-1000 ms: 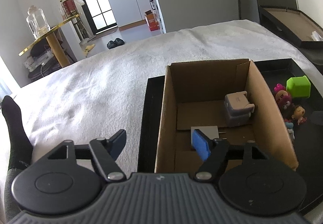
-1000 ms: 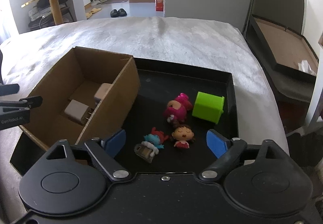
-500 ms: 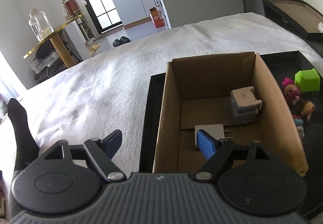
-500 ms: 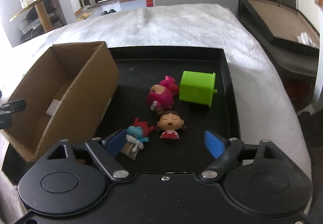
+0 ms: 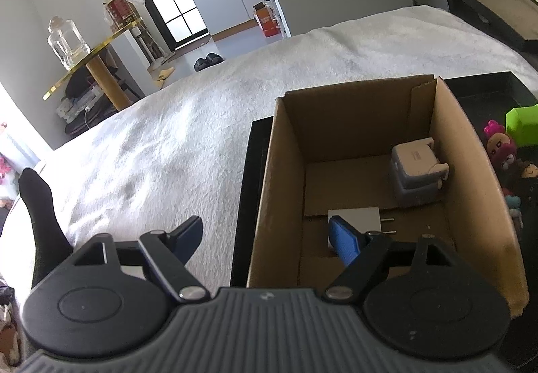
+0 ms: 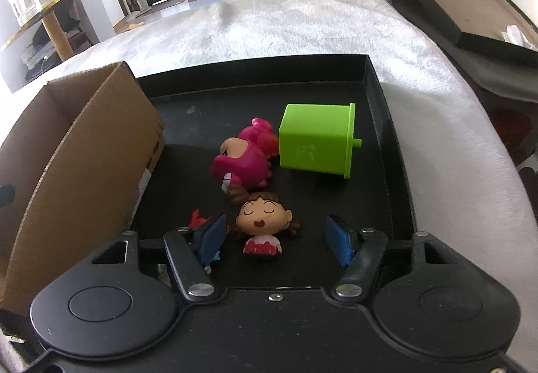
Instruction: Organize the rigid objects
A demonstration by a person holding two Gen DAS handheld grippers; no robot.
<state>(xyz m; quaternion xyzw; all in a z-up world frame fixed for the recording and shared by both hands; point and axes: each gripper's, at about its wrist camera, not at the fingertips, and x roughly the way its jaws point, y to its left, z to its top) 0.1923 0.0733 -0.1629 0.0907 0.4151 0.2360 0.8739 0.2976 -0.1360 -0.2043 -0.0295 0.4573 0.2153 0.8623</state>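
A black tray (image 6: 386,124) on the bed holds a cardboard box (image 5: 470,178) and toys. In the box lie a grey charger block (image 5: 415,171) and a white plug adapter (image 5: 354,220). My left gripper (image 5: 265,238) is open and empty, straddling the box's near left wall. In the right wrist view my right gripper (image 6: 275,235) is open, low over the tray, with the brown-haired girl figurine (image 6: 264,221) between its fingers. A pink figurine (image 6: 243,159) and a green cube (image 6: 317,141) lie beyond. A small blue-and-red figurine (image 6: 201,221) sits behind the left finger.
The tray rests on a white fuzzy bed cover (image 5: 168,137). The cardboard box (image 6: 84,154) stands left of the toys. An open black case (image 6: 470,13) lies off the bed's right side. A gold side table with a glass jar (image 5: 67,43) stands far left.
My right gripper has moved forward and down toward the toys, so the girl figurine now sits between its fingers. My left gripper has drifted slightly and stays open at the box.
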